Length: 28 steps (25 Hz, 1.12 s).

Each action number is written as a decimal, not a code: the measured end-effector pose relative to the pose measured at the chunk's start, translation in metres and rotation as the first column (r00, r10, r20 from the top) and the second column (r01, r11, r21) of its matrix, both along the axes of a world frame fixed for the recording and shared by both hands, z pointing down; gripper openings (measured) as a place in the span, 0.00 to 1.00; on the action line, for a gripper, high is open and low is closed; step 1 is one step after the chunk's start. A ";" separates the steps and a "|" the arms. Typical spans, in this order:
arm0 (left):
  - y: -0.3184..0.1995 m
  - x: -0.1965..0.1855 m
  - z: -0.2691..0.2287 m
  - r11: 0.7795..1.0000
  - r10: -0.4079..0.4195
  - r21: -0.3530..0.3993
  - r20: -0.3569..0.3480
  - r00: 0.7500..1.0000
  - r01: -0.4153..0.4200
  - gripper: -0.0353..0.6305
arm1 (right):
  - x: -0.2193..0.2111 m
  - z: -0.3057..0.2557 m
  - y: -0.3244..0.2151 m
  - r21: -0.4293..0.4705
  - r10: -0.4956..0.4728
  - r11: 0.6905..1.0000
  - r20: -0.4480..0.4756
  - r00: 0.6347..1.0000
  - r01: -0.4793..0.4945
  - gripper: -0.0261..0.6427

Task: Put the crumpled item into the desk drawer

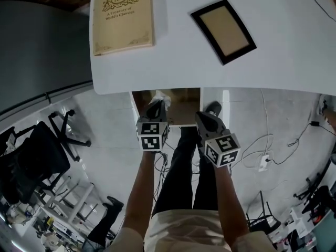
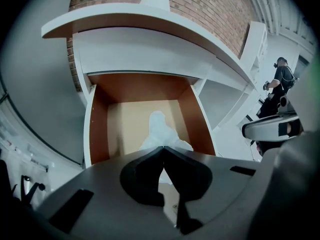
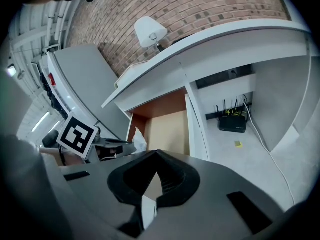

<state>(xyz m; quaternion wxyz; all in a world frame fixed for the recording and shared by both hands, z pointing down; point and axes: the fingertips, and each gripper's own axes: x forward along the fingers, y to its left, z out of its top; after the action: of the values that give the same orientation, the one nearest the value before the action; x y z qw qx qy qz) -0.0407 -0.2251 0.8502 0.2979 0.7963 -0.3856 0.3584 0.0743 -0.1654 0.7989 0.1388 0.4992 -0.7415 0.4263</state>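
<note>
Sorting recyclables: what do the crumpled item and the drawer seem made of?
Crumpled item: probably thin white paper or tissue, matte, with soft creases; thin plastic is possible. Drawer: seemingly laminated board, smooth brown side walls, pale tan floor, no visible grain.

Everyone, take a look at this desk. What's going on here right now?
A person stands at a white desk with a gripper in each hand. The left gripper is shut on a crumpled white paper and holds it over the open drawer under the desktop; the paper is not yet let go. The right gripper is shut and empty, just beside the drawer. A book and a picture frame lie on the desktop.
</note>
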 end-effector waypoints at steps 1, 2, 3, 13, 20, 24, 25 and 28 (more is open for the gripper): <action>0.000 0.002 0.006 1.000 0.015 -0.004 0.004 1.000 -0.015 0.08 | 0.001 0.002 0.000 0.000 -0.003 1.000 0.001 1.000 0.003 0.08; 0.000 0.004 0.011 0.999 0.034 -0.005 0.010 0.999 -0.034 0.08 | 0.001 0.003 0.000 0.000 -0.008 1.000 0.002 1.000 0.008 0.08; 0.000 0.006 0.015 0.998 0.056 -0.005 0.016 0.998 -0.056 0.08 | 0.001 0.004 0.001 0.001 -0.014 1.000 0.000 1.000 0.014 0.08; 0.001 0.006 0.061 0.980 0.179 -0.103 0.054 0.982 -0.172 0.08 | 0.000 0.017 0.005 -0.010 -0.046 0.999 -0.007 0.999 0.046 0.08; -0.002 0.002 0.087 0.970 0.216 -0.131 0.059 0.975 -0.207 0.08 | -0.007 0.017 0.005 -0.008 -0.064 0.998 -0.002 0.998 0.064 0.08; 0.002 0.001 0.096 0.960 0.243 -0.158 0.059 0.968 -0.231 0.08 | -0.007 0.020 0.008 -0.012 -0.059 0.998 -0.004 0.998 0.059 0.08; 0.003 0.002 0.095 0.958 0.249 -0.165 0.058 0.967 -0.236 0.08 | -0.007 0.021 0.008 -0.014 -0.056 0.998 -0.004 0.998 0.056 0.08; 0.006 0.000 0.100 0.956 0.242 -0.182 0.049 0.969 -0.229 0.08 | -0.008 0.024 0.009 -0.019 -0.042 0.999 0.001 0.999 0.042 0.08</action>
<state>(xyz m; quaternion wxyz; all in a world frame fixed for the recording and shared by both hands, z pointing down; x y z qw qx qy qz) -0.0405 -0.2192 0.9497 0.3080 0.7942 -0.2652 0.4518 0.0664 -0.1565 0.8224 0.1524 0.4822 -0.7476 0.4306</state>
